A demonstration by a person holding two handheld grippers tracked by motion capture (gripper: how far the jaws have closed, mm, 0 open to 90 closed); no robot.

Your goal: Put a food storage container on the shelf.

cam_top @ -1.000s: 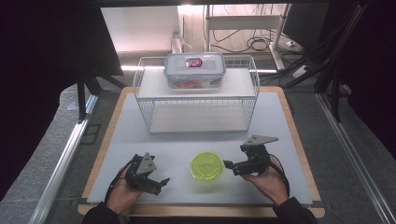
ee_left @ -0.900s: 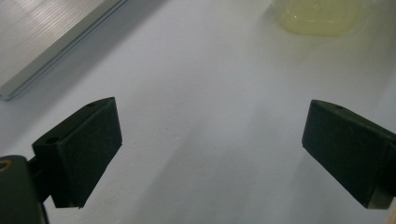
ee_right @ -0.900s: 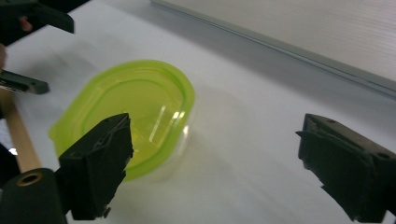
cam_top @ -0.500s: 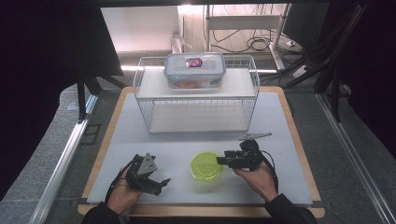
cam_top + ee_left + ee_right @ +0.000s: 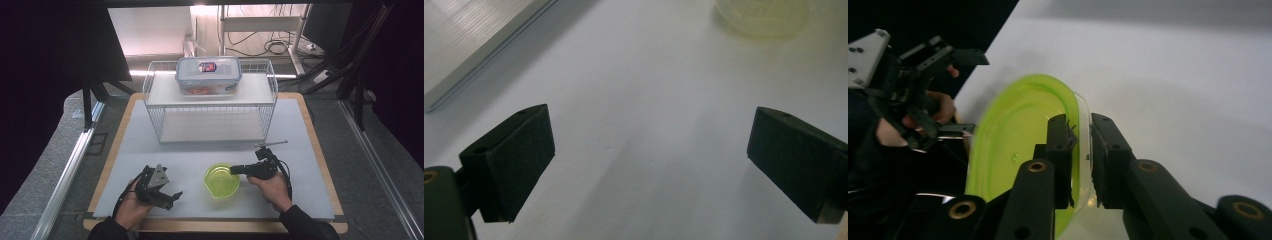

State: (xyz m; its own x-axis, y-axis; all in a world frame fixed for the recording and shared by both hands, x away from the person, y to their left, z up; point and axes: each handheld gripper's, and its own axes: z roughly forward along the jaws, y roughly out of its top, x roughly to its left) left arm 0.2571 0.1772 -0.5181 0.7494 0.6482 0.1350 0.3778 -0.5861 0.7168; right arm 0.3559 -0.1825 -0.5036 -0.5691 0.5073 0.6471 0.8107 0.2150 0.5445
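High view: I see my right gripper (image 5: 234,171) at lower centre, jaws just closing on the right rim of the green bowl (image 5: 221,181), which stands on the counter (image 5: 300,150). My left gripper (image 5: 170,196) rests at lower left, jaws apart.

Left gripper view: wide jaws, nothing between; bowl at upper right.

Right gripper view: jaws clamp the rim.

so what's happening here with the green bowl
A person works at a table with a gripper in each hand. The right gripper has just been closing and now pinches the rim of the green bowl on the white mat. The left gripper rests open nearby, holding nothing.
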